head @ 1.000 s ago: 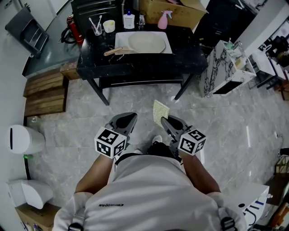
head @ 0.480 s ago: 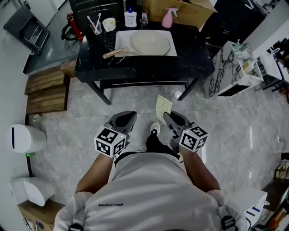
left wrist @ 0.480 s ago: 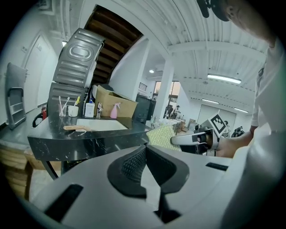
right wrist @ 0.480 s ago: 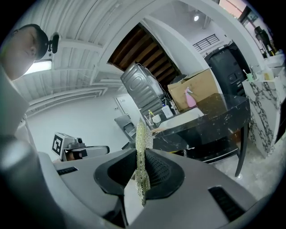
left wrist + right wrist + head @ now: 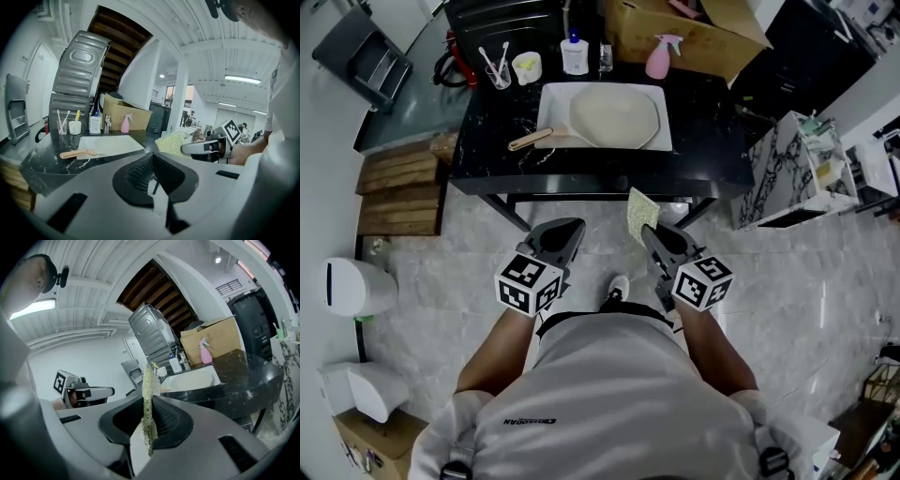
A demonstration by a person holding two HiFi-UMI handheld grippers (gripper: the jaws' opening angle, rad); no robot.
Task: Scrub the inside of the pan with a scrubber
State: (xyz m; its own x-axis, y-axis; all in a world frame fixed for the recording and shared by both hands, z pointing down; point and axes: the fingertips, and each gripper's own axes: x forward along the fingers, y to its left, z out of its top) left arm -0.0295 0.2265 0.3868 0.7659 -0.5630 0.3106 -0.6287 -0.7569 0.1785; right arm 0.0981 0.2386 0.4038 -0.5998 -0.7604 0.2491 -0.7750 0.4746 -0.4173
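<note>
Right tongs clamp the yellow-green scrubber upright; left tongs clenched, empty. The pan lies in a white tray on the tabletop ahead. Best bet: left pins the wooden handle, scrubber goes in flat.

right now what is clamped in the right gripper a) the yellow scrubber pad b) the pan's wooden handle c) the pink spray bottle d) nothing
A: in the right gripper view the right gripper has its jaws shut on the yellow scrubber pad, which stands edge-on between them. The pan lies in the white tray ahead, apart from both grippers.
</note>
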